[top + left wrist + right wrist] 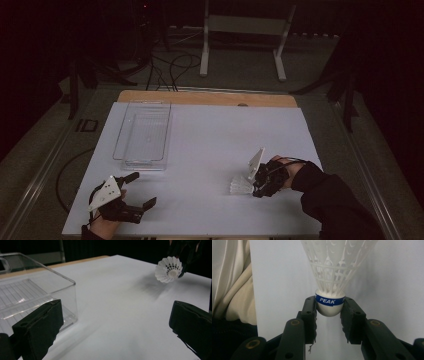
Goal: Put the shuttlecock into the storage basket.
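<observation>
A white plastic shuttlecock (pixel 330 270) with a blue "PEAK" band has its rounded cork clamped between the jaws of my right gripper (pixel 329 311). From above, the shuttlecock (pixel 240 185) lies low over the white table at the right, skirt pointing left, with the right gripper (pixel 259 187) behind it. The left gripper view shows the shuttlecock (pixel 169 269) far off with its skirt facing me. My left gripper (pixel 141 190) rests open near the table's front left corner, nothing between its jaws. A clear plastic bin (pixel 143 135) stands empty at the back left.
The white table top (pixel 210 145) has a wooden strip along its far edge. The clear bin (pixel 37 292) sits close ahead of my left gripper (pixel 117 327). A white frame stand and cables are on the floor beyond the table.
</observation>
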{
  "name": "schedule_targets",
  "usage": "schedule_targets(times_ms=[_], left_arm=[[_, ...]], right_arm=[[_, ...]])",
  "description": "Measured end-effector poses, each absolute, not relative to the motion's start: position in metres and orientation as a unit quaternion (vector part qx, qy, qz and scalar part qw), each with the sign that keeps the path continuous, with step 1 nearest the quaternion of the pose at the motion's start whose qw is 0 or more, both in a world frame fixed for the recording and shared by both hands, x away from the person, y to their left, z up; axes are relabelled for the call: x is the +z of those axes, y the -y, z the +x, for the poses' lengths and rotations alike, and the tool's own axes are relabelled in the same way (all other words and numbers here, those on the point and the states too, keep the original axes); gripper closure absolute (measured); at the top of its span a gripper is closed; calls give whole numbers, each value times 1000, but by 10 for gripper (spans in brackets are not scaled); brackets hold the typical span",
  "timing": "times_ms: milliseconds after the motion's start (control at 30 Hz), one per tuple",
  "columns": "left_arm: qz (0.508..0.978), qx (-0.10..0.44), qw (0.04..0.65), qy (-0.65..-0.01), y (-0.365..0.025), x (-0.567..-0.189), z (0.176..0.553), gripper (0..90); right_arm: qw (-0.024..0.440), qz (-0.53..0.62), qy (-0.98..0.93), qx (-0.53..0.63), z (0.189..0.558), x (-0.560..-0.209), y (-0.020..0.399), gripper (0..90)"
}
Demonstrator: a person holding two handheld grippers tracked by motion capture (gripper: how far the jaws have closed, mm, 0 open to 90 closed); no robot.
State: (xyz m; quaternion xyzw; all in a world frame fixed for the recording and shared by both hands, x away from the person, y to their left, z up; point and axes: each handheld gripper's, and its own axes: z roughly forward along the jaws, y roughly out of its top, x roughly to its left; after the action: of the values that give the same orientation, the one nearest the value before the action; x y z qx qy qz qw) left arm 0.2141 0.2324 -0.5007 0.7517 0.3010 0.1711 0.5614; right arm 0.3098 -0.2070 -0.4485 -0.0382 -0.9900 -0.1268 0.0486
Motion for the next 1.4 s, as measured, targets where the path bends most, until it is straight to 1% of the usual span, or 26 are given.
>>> schedule_targets(times_ms=[200,333,600,700,733,800,1000,1333,1367,1400], left_arm=[[768,153,546,-297,-229,-499,217,1],[780,146,524,-309,-226,-496,220,0],[817,121,478,-300,-220,-470,228,0],[827,124,463,-292,-217,-458,231,0],[827,124,463,-292,-217,-458,231,0],[823,124,474,-287,-215,-444,237,0],[829,118,475,-271,-208,-427,244,0],[836,101,468,-269,-199,-416,253,1],[836,85,464,-279,-195,-413,258,1],[838,85,462,-278,-194,-412,259,0]], right_arm=[[48,-33,989,-133,311,-442,206,661],[45,-27,990,-131,311,-439,205,660],[42,-27,991,-128,308,-434,205,660],[44,-27,991,-126,308,-434,206,660],[44,-27,991,-126,308,-434,206,660],[44,-22,991,-126,308,-434,205,660],[43,-19,991,-126,308,-432,204,660],[47,-20,991,-125,308,-431,202,660],[48,-18,991,-126,308,-432,202,660],[49,-20,991,-124,308,-432,202,660]])
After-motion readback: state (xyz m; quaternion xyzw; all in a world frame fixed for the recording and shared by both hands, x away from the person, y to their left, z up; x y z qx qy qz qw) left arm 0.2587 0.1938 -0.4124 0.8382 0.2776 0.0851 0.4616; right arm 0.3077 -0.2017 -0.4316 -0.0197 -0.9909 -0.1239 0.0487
